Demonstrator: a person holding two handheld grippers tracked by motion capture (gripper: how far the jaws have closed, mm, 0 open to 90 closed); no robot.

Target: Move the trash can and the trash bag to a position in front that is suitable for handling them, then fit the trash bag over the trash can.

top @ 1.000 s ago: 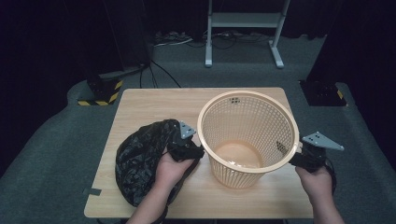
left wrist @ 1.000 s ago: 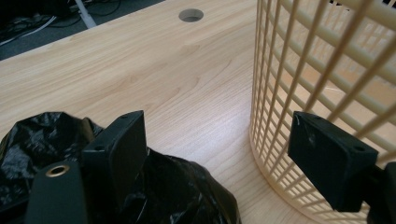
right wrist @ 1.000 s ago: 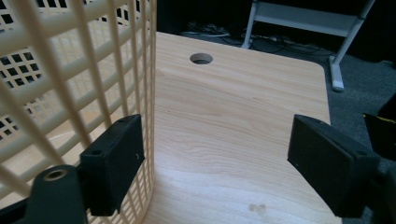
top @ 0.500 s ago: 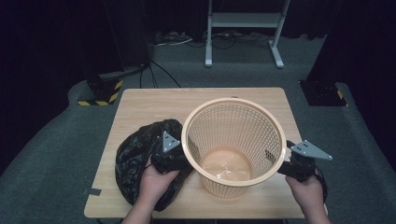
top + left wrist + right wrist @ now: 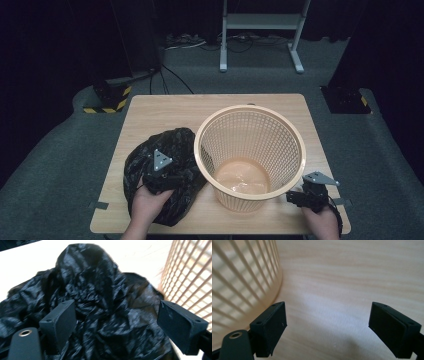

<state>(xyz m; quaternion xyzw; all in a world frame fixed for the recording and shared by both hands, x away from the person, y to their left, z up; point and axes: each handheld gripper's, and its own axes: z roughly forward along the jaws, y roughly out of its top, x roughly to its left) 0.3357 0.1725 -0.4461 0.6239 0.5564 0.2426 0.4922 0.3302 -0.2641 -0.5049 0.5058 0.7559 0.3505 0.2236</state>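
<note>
On the wooden counter (image 5: pixel 165 107) a pale orange mesh basket (image 5: pixel 250 155) stands upright, its mouth open to the ceiling. Just left of the basket lies a crumpled black plastic bag (image 5: pixel 167 172), its right edge touching or nearly touching the basket's wall. A person's two hands come in from the near edge of the counter, each holding a two-jaw tool.

Over the bag, left of the basket, the left tool (image 5: pixel 161 176) hangs with its jaws spread. In the left gripper view the left tool (image 5: pixel 115 325) has the shiny black folds between and beneath its pads, but the pads do not press on them. The picture is slightly blurred.

Right of the basket, near its foot, the right tool (image 5: pixel 311 192) sits low, close to the counter. In the right gripper view the right tool (image 5: pixel 327 327) shows jaws spread wide with only bare wood between them and the basket's ribbed wall just to the left. These jaws have just been opening, with nothing in them.

What could go wrong, as I judge it: the bag is thin and slippery, so a pinch may catch only one loose fold and let the rest slide out. A bag dragged sideways could push the light basket, which no tool holds. With the right tool low, a careless closing could scrape the counter or knock the basket's base and tip it.
</note>
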